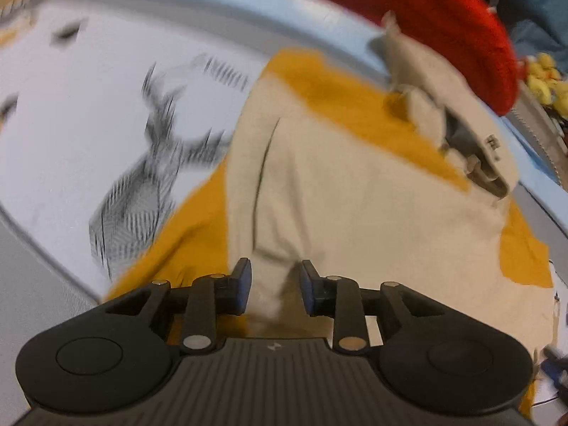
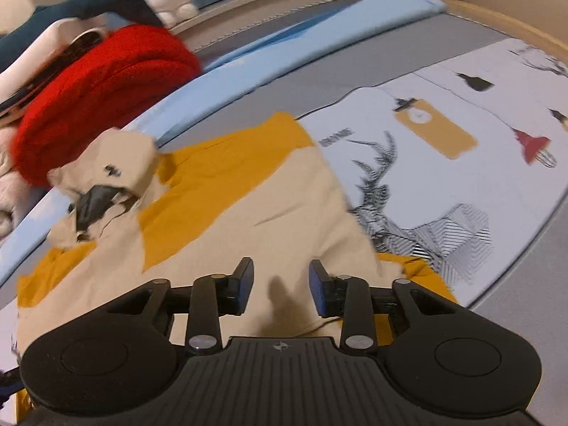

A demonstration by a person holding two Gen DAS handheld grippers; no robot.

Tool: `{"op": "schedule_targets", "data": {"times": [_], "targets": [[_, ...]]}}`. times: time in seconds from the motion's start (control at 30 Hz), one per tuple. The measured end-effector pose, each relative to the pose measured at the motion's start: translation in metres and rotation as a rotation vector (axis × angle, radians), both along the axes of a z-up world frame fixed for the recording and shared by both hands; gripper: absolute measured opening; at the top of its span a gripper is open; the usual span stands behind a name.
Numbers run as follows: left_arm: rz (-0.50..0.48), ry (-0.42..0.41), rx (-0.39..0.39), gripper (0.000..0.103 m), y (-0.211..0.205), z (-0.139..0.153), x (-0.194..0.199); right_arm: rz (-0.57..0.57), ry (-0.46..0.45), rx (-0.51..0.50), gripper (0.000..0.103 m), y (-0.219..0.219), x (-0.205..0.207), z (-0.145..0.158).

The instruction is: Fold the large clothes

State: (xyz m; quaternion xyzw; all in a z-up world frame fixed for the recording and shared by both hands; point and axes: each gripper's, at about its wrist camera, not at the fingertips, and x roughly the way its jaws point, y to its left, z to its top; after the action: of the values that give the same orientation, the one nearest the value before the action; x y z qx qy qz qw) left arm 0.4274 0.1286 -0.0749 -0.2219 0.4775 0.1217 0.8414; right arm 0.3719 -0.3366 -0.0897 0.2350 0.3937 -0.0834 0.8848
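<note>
Two garments overlap in the left wrist view: a beige garment [image 1: 355, 213] lies spread over a mustard-yellow garment [image 1: 198, 227] on a printed bedsheet [image 1: 71, 124]. Left tongs [image 1: 275, 285] stand apart; a raised beige fold sits between the pads, contact not discernible. Beige cloth extends from the tongs toward 12 and 2 o'clock. Red knit [image 1: 426, 17] at 1 o'clock. No containers seen.

Right wrist view: right tongs [image 2: 281, 285] stand apart over the beige garment [image 2: 284, 220], nothing clamped. Yellow garment [image 2: 227, 167] at 11 o'clock, red knit [image 2: 106, 88] beyond it, deer-print bedsheet [image 2: 461, 142] at 2 o'clock.
</note>
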Motion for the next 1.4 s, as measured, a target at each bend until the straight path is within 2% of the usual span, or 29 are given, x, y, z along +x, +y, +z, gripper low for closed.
{"op": "schedule_targets", "data": {"times": [0.07, 0.13, 0.27, 0.43, 0.57, 0.87, 1.0, 1.03, 1.07, 1.13, 1.27, 1.4], "targets": [[-0.008, -0.023, 0.027, 0.033, -0.004, 0.011, -0.001, -0.040, 0.093, 0.024, 0.037, -0.006, 0.003, -0.014], [-0.035, -0.077, 0.079, 0.034, -0.010, 0.028, -0.002, -0.075, 0.122, 0.026, 0.037, -0.011, 0.001, -0.018], [-0.058, -0.142, 0.151, 0.036, -0.019, 0.048, -0.004, -0.036, 0.018, -0.104, 0.037, -0.001, -0.004, 0.010], [-0.094, -0.185, 0.197, 0.036, -0.037, 0.059, -0.010, 0.018, -0.111, -0.198, 0.037, 0.005, -0.018, 0.043], [-0.144, -0.225, 0.232, 0.036, -0.054, 0.067, -0.019, 0.041, -0.170, -0.261, 0.037, 0.004, -0.033, 0.061], [-0.272, -0.309, 0.319, 0.035, -0.084, 0.078, -0.030, 0.069, -0.219, -0.273, 0.037, 0.003, -0.057, 0.072], [-0.293, -0.363, 0.288, 0.020, -0.079, 0.092, -0.021, 0.118, -0.227, -0.272, 0.036, 0.004, -0.052, 0.072], [-0.304, -0.376, 0.281, 0.018, -0.079, 0.095, -0.013, 0.126, -0.233, -0.262, 0.031, 0.003, -0.051, 0.072], [-0.317, -0.384, 0.285, 0.017, -0.079, 0.098, -0.001, 0.136, -0.239, -0.246, 0.021, 0.001, -0.050, 0.073], [-0.340, -0.398, 0.298, 0.014, -0.079, 0.106, 0.034, 0.155, -0.238, -0.224, 0.012, -0.001, -0.045, 0.074], [-0.334, -0.409, 0.294, 0.014, -0.070, 0.115, 0.116, 0.165, -0.217, -0.238, 0.012, -0.003, -0.036, 0.072], [-0.310, -0.413, 0.295, 0.015, -0.058, 0.110, 0.200, 0.150, -0.208, -0.230, 0.012, -0.007, -0.028, 0.071]]}}
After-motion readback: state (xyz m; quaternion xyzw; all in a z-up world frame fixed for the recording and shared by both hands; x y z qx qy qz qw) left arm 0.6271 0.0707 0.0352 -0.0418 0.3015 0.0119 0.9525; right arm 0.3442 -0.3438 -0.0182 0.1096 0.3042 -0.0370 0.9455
